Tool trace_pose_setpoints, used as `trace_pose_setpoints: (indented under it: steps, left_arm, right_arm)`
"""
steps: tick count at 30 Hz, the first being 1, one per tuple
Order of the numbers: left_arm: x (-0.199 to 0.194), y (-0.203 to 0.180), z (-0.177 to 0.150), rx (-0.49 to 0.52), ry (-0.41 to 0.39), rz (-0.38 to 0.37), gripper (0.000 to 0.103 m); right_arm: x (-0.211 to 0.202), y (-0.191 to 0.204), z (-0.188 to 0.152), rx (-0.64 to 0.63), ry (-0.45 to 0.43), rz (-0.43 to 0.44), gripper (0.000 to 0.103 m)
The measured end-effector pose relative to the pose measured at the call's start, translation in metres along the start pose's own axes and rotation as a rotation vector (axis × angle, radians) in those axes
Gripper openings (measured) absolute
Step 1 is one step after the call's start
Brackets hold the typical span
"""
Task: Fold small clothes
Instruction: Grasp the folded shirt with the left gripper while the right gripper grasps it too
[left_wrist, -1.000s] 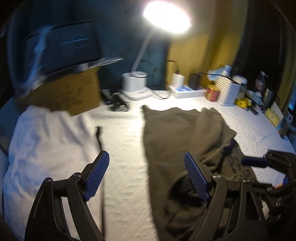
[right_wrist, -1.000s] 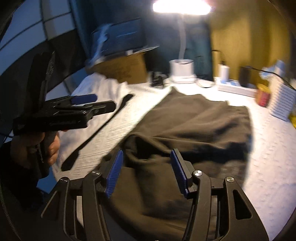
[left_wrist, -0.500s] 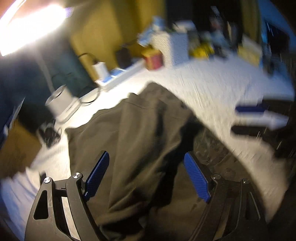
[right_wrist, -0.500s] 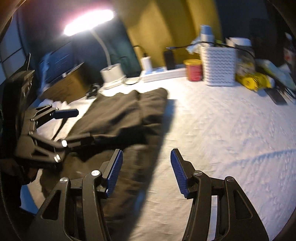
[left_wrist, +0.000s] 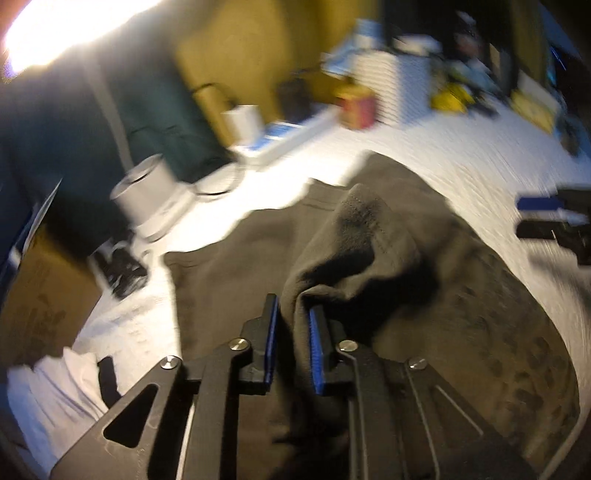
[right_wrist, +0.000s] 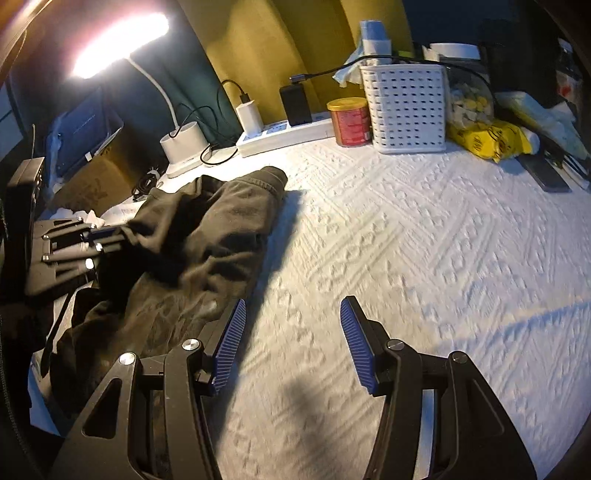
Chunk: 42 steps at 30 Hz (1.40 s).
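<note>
- White textured bedspread (right_wrist: 424, 258) covers the whole work surface, lit by a bright lamp (right_wrist: 118, 48) at the far left.
- Nearest, the left gripper (left_wrist: 293, 325) is clenched on a bunched fold of the dark garment (left_wrist: 388, 258), the cloth squeezed between its 2 blue pads and lifted into a ridge.
- The right gripper (right_wrist: 291, 347) hangs released, jaws wide apart, over bare bedspread just right of the garment's near edge (right_wrist: 192, 266); it grips nothing.
- The garment lies on the left half of the bed, crumpled and partly doubled over itself, its far hem pointing toward the lamp base (right_wrist: 184, 147).
- Risk, as I judge it: only 1 point is pinched, so pulling across may drag the whole piece into a rope instead of a flat fold; the loose side has nothing pinning it.
- Another risk: the pinch looks to hold several layers, so a layer may slip out mid-swing.
- White cloth (left_wrist: 55, 398) and a black strap (left_wrist: 107, 380) lie at the near left, close enough to be caught up with the garment.
- Further off, a cardboard box (left_wrist: 40, 295) stands at the left edge.
- Farthest, a power strip (right_wrist: 284, 134), red tin (right_wrist: 351, 122), white basket (right_wrist: 406, 110) and yellow bag (right_wrist: 491, 142) line the far side, well apart from the fold area; cables trail near the lamp base.
</note>
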<state>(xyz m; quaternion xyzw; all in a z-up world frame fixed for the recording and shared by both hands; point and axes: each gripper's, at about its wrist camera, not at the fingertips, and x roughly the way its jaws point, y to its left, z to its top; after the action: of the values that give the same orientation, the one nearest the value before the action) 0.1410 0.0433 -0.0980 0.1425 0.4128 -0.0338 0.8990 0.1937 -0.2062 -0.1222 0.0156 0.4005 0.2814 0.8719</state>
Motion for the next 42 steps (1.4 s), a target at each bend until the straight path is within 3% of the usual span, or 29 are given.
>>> trace_pose_setpoints:
  steps: [6, 11, 16, 17, 20, 26, 29, 31, 33, 36, 38, 39, 42]
  left_arm:
    - [0.024, 0.068, -0.014, -0.232, -0.036, -0.005, 0.005]
    - [0.027, 0.091, -0.018, -0.312, -0.042, -0.03, 0.005]
    - [0.005, 0.091, -0.007, -0.339, -0.113, -0.12, 0.007]
    - [0.004, 0.088, -0.004, -0.329, -0.117, -0.129, 0.012]
    - [0.008, 0.076, 0.003, -0.301, -0.119, -0.19, 0.057]
    - [0.045, 0.053, 0.003, -0.224, -0.008, -0.269, 0.06]
    - [0.05, 0.047, 0.0, -0.193, 0.004, -0.265, 0.058]
    - [0.05, 0.047, 0.0, -0.176, 0.002, -0.261, 0.041]
    - [0.05, 0.052, 0.002, -0.177, 0.003, -0.268, 0.008]
    - [0.044, 0.057, 0.003, -0.178, -0.01, -0.268, 0.005]
    - [0.037, 0.061, 0.005, -0.18, -0.035, -0.249, 0.005]
    - [0.033, 0.064, 0.006, -0.189, -0.05, -0.246, 0.004]
    - [0.017, 0.078, 0.012, -0.214, -0.098, -0.229, 0.004]
  right_arm:
    - [0.017, 0.01, 0.017, -0.016, -0.002, -0.008, 0.057]
    - [0.036, 0.015, 0.027, -0.039, 0.004, -0.043, 0.057]
    - [0.043, 0.01, 0.042, -0.023, -0.019, -0.068, 0.057]
    - [0.044, 0.008, 0.046, -0.018, -0.023, -0.071, 0.057]
    - [0.048, 0.003, 0.059, 0.001, -0.033, -0.072, 0.057]
    - [0.062, -0.006, 0.078, 0.019, -0.04, -0.051, 0.057]
    - [0.073, -0.011, 0.085, 0.038, -0.028, -0.013, 0.057]
    - [0.079, -0.011, 0.088, 0.046, -0.02, 0.016, 0.057]
    - [0.088, -0.013, 0.091, 0.051, -0.001, 0.048, 0.054]
    - [0.104, -0.015, 0.092, 0.076, 0.04, 0.092, 0.044]
    - [0.113, -0.015, 0.093, 0.09, 0.063, 0.127, 0.032]
    - [0.113, -0.014, 0.093, 0.088, 0.065, 0.143, 0.021]
    - [0.111, -0.009, 0.099, 0.071, 0.03, 0.177, 0.013]
